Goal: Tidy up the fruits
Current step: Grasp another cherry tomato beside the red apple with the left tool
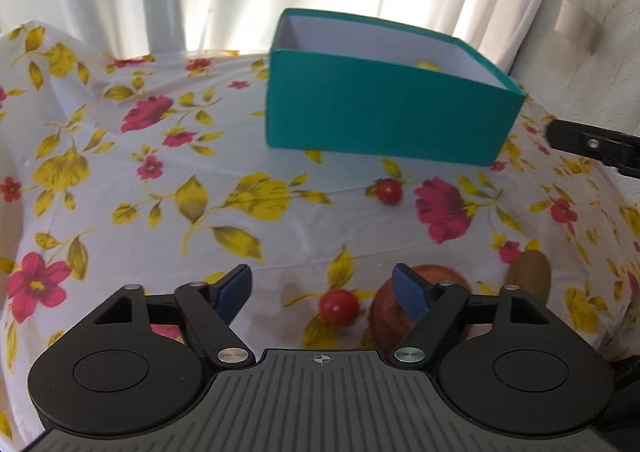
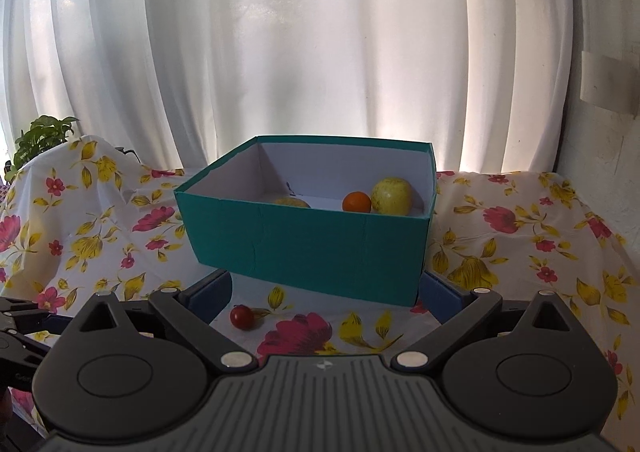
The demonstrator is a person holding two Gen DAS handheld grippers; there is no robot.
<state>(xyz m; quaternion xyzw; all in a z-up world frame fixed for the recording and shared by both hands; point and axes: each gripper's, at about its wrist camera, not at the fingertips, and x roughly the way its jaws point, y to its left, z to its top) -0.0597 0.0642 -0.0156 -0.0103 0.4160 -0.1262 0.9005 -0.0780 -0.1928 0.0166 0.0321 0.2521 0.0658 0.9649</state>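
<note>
No readable text, label or number anywhere; faint embossed lettering on one claw body is illegible

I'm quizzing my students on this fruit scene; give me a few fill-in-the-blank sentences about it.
1. The box holding fruit is ____ in colour.
2. The left gripper fingers are ____, holding nothing.
3. The kiwi lies ____ the box, on the cloth.
4. Beside the yellow apple in the box sits a small ____ fruit.

Answers: teal; open; outside; orange
</note>
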